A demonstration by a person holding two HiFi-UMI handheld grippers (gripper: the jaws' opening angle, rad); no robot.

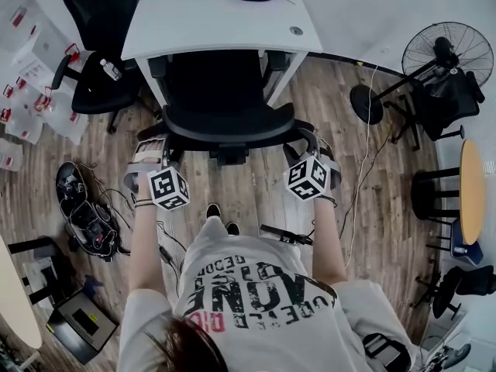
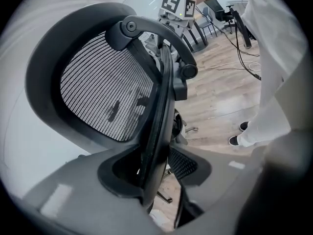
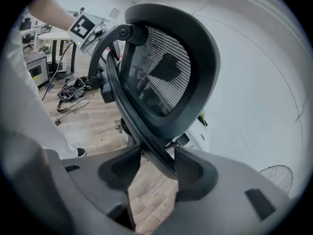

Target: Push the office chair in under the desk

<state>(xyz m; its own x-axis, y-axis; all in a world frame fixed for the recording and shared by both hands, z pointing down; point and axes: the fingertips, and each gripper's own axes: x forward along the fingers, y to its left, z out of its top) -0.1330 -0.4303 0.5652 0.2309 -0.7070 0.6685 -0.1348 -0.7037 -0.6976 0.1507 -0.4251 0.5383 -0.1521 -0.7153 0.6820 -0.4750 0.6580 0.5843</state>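
L hand-held gripper & R hand-held gripper each pinch the office chair backrest rim, one per side. Seat partly under white table, backrest sticking out.

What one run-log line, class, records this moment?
left gripper: shut on office chair backrest edge | right gripper: shut on opposite backrest edge | chair: not yet fully under white desk

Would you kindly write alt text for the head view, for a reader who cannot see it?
Seen from above, a person's left gripper and right gripper clamp the backrest edges of a black office chair, partly tucked under a white desk.
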